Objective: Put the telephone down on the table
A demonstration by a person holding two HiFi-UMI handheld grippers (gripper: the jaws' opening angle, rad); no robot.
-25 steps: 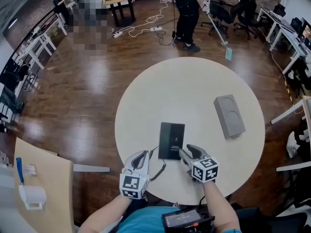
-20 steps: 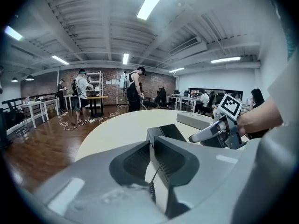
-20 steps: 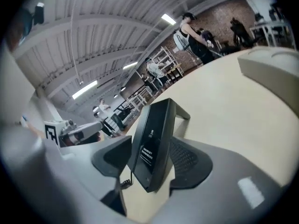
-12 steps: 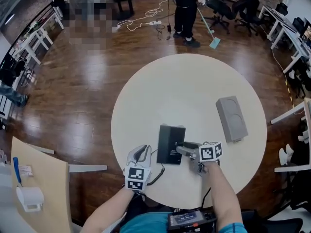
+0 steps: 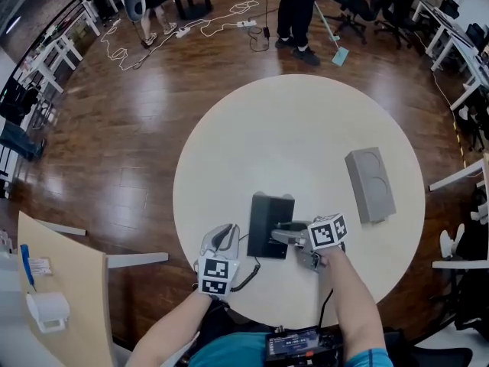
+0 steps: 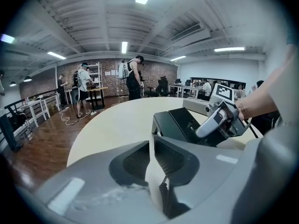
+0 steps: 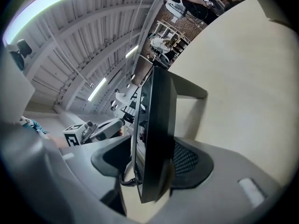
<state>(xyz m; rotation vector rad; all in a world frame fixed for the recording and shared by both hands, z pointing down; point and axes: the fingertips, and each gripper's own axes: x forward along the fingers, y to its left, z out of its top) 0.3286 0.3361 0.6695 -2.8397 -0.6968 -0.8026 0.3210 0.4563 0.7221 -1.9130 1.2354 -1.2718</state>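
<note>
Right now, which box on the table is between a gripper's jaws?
The black telephone, between the closing jaws of the right gripper; the grey box lies apart near the table's edge, untouched.

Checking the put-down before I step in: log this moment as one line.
telephone: resting on table | right gripper: jaws closing, telephone between them | left gripper: shut on cord

A black rectangular telephone (image 5: 270, 222) lies flat on the round beige table (image 5: 298, 128). Its right edge sits between the closing jaws of the right gripper (image 5: 284, 234). A coiled black cord (image 5: 248, 272) curls beside the left gripper (image 5: 223, 237).
</note>
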